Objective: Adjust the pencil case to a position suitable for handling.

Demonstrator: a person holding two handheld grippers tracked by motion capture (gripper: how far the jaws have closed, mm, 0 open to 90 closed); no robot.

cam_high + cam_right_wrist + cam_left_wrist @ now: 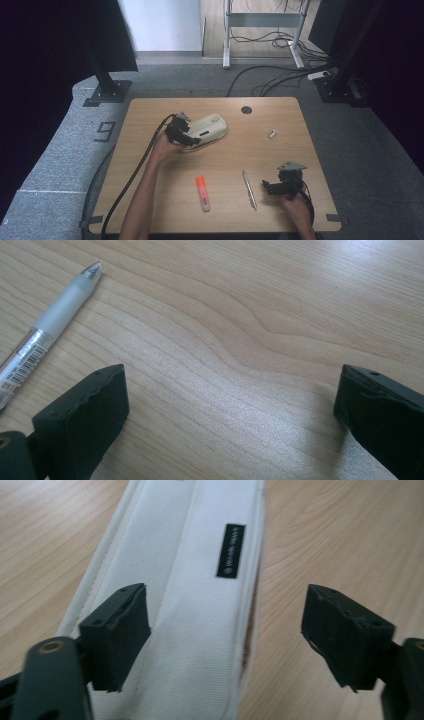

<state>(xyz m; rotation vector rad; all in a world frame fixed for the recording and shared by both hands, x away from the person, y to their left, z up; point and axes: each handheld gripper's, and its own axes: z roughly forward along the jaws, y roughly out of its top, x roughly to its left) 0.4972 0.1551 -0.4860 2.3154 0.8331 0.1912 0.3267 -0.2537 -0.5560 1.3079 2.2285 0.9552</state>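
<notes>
On table | white fabric pencil case (190, 605), black label | left gripper (225, 630) released, straddling it

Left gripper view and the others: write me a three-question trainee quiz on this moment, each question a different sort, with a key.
1. True or false: the left gripper has clamped the white pencil case.
2. Which thing lies nearest the right gripper? A the orange highlighter; B the pen; C the small white cap.
3. Fill in: the pencil case bears a small ____ label.

Key:
1. False: the jaws stand apart, one pad over the case, the other over bare table.
2. B.
3. Black.
</notes>
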